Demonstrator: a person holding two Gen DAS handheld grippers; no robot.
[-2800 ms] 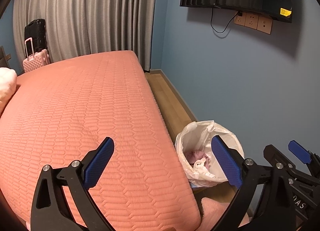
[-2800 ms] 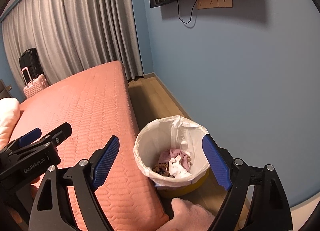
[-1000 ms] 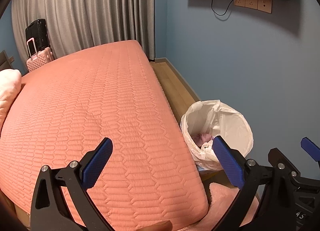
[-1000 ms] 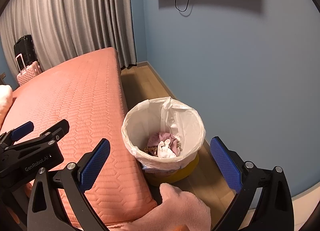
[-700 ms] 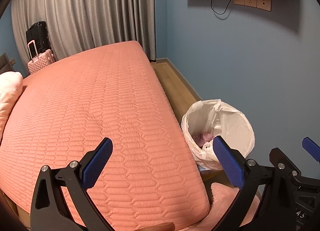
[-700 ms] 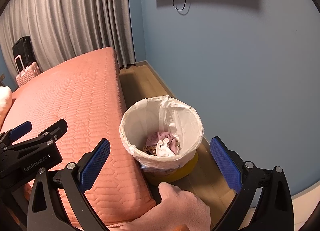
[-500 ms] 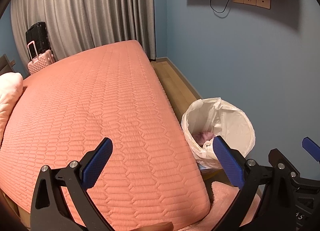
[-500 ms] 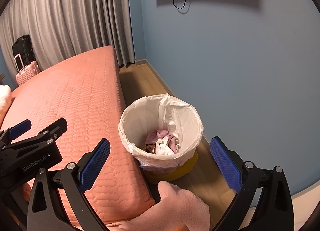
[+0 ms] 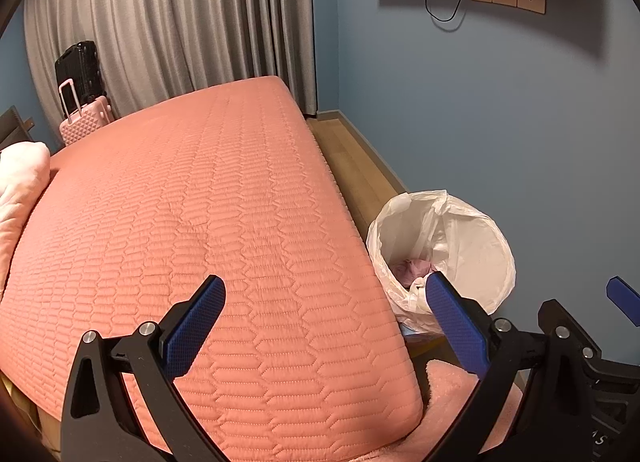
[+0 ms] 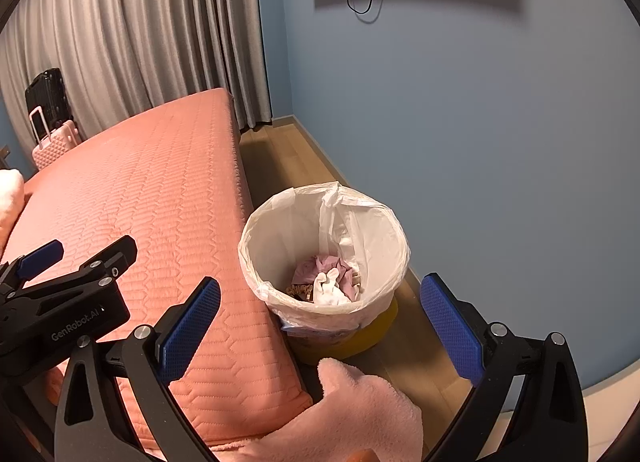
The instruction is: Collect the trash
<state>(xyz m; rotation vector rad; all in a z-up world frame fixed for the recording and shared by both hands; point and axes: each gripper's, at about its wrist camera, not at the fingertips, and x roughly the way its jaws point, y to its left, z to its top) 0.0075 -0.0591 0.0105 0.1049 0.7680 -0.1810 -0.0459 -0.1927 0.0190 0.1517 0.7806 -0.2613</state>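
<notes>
The bed [image 9: 208, 222], covered in a quilted coral spread, takes up most of both views, and no loose trash is seen on its surface. At its corner, on the wooden floor [image 10: 280, 158] between the mattress edge and the blue wall [image 10: 500, 122], the yellow bin [image 10: 352, 336] is lined with a white bag [image 10: 288, 222], and the collected trash [image 10: 328, 280], a pink and white crumple with some brown scraps, lies at its bottom. A pink fleece cloth [image 10: 360, 414] is bunched just in front of the bin, below the bed's corner.

The left hand-held gripper [image 9: 324, 318] is held over the bed corner with its jaws spread wide and nothing between them. The right hand-held gripper [image 10: 320, 326] is likewise wide apart and empty, framing the bin.

The bag's loose fold at the far rim could be snagged by a descending finger and pulled off the bin, it is judged. The bin, pressed close to the mattress, could be tipped if knocked from the wall side. The fleece cloth stands in the way of a low approach from the front. Two suitcases [image 9: 80, 102] by the grey curtain [image 9: 180, 22] are well apart and no obstacle.
</notes>
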